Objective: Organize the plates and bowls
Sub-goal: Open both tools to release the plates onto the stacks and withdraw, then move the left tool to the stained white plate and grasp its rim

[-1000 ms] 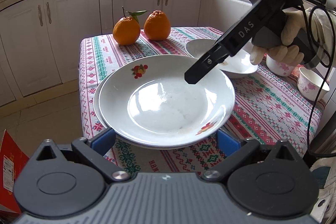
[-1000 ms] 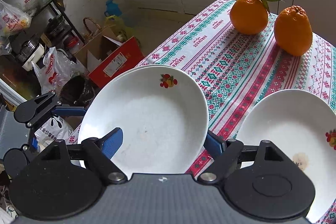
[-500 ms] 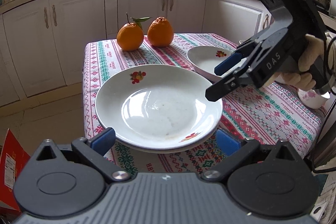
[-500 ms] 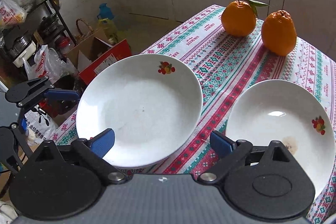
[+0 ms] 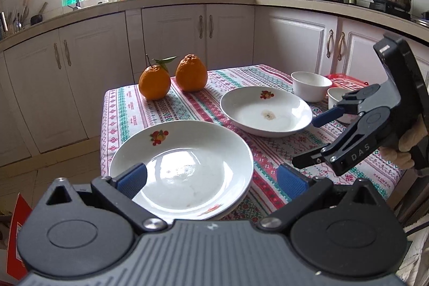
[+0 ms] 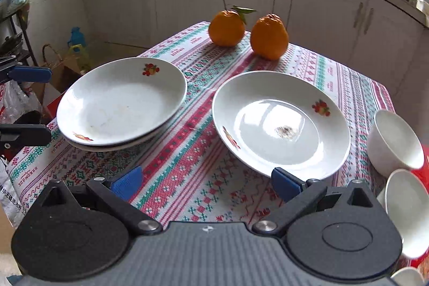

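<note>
Two white plates with fruit prints sit stacked point(image 5: 185, 168) at the table's near left corner; the stack also shows in the right wrist view point(image 6: 120, 103). A third plate point(image 5: 265, 111) with a brown stain lies alone to the right, also in the right wrist view point(image 6: 281, 125). White bowls point(image 5: 311, 82) stand beyond it; in the right wrist view they point(image 6: 394, 141) are at the right edge. My left gripper point(image 5: 211, 180) is open, empty, over the stack's near rim. My right gripper point(image 6: 206, 182) is open, empty, above the cloth between the stack and the stained plate.
Two oranges point(image 5: 174, 78) stand at the far side of the patterned tablecloth point(image 6: 187, 168). White kitchen cabinets point(image 5: 174, 31) run behind the table. A red item point(image 5: 346, 81) lies behind the bowls. Boxes and bags point(image 6: 53, 69) clutter the floor to the left.
My right gripper has drawn back from over the stacked plates to the right and now faces the cloth and the stained plate. My left gripper has pulled back and up a little.
</note>
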`<state>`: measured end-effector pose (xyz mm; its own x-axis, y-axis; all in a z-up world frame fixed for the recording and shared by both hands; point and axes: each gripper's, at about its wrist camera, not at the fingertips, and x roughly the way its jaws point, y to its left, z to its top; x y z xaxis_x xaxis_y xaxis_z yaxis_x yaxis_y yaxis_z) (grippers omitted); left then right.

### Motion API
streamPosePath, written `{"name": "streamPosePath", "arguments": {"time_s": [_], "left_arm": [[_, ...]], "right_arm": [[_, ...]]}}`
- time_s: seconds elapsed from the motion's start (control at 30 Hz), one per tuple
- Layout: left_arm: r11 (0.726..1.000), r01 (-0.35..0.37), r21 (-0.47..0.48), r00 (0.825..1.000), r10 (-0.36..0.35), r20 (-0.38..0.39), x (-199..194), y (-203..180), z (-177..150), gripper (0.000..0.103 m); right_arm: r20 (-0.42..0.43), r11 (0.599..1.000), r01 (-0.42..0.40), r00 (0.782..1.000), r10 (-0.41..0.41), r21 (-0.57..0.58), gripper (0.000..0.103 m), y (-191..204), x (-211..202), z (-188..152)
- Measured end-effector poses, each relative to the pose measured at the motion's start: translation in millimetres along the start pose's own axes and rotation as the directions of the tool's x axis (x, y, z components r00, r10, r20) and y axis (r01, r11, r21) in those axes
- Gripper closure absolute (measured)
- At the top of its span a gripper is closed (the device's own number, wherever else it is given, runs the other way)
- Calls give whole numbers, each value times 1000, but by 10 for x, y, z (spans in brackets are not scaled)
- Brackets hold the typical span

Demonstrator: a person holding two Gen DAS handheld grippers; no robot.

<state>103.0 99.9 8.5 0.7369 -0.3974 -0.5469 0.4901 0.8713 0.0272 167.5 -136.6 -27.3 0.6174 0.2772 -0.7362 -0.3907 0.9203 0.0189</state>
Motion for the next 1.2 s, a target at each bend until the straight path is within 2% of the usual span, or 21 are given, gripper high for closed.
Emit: {"name": "streamPosePath", "arguments": {"time_s": [0.23,0.77,1.2], "left_arm": [[999,3,52,1000,-2,-31,114,-215,132,1],[994,61,87,995,-54,-85,571,-362,448,1],[982,145,119,986,-134,-99,1235,-316,1012,1]], "right_arm": [[-6,995,88,996,-88,44,0,-171,89,-221],[-10,994,86,996,-85,72,0,-373,284,-267],[11,989,109,994,-110,100,0,-498,398,-184]]}}
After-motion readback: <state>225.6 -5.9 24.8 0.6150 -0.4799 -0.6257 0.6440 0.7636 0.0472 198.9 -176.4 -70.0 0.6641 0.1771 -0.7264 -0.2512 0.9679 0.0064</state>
